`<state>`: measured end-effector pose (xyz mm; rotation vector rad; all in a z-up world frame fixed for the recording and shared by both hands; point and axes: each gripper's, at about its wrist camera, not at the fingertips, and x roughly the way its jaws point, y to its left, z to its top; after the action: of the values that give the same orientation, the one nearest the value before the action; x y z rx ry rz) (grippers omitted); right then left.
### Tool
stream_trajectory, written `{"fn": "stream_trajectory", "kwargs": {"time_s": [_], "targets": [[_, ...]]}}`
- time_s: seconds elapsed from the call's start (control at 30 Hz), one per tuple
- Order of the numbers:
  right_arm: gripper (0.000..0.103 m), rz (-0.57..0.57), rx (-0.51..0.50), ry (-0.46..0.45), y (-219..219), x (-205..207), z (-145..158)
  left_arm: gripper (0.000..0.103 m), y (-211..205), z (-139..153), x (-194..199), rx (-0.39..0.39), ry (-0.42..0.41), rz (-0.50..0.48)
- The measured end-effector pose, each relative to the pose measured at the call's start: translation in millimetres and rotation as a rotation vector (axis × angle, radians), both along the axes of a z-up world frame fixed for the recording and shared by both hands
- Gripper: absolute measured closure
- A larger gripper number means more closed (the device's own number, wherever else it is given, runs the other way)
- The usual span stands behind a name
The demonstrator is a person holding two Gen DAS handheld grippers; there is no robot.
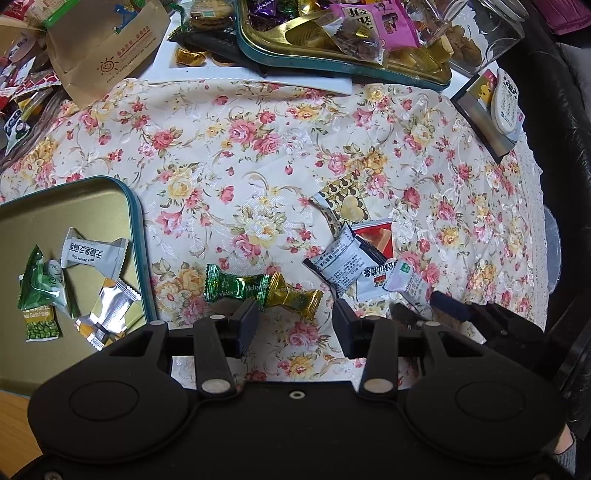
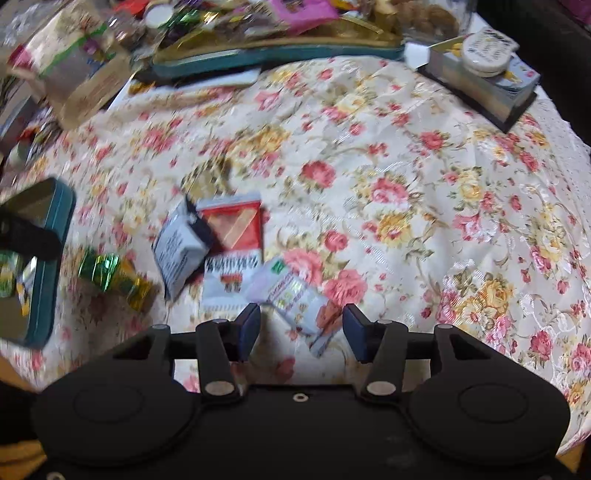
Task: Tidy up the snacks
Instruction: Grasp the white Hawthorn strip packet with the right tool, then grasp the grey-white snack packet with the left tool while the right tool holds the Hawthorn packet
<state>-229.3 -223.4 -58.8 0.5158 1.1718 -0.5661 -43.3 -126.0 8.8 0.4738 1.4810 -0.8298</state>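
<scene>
In the left wrist view my left gripper [image 1: 295, 326] hangs open over the flowered cloth, nothing between its fingers. Just beyond its fingertips lie a green twist candy [image 1: 229, 286] and a gold one [image 1: 291, 295], end to end. To the left, a teal tin tray [image 1: 136, 221] holds several small packets. A heap of small packets [image 1: 343, 266] lies to the right. In the blurred right wrist view my right gripper [image 2: 303, 328] is open over that heap. A white-lilac packet [image 2: 291, 295] lies between its fingertips, with no pad pressing on it.
A large teal tin [image 1: 332, 61] heaped with snacks, a brown paper bag [image 1: 103, 48] and a glass jar [image 1: 476, 33] crowd the far side. At the right, a white round case [image 1: 506, 103] rests on a box near the cloth's edge. A dark seat lies beyond it.
</scene>
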Motion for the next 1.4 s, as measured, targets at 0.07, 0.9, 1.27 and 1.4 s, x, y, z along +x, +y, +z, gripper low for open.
{"fn": "stream_trajectory", "kwargs": {"time_s": [0.07,0.9,1.27,1.4], "targets": [[0.050,0.044,-0.007,0.015,5.9,0.4,-2.2,0.052,-0.6,-0.9,-0.3,0.002,0.001,0.000],[0.078,0.067,-0.139,-0.023,7.2,14.4,-4.6,0.052,-13.8,0.6,-2.6,-0.031,0.010,0.027],[0.081,-0.284,0.034,-0.147,-23.3,-23.7,44.1,0.052,-45.1,-20.0,-36.6,-0.039,-0.070,-0.093],[0.081,-0.380,0.078,-0.210,-34.1,-40.6,59.3,0.052,-54.1,-30.5,-49.3,-0.020,-0.129,-0.153]]}}
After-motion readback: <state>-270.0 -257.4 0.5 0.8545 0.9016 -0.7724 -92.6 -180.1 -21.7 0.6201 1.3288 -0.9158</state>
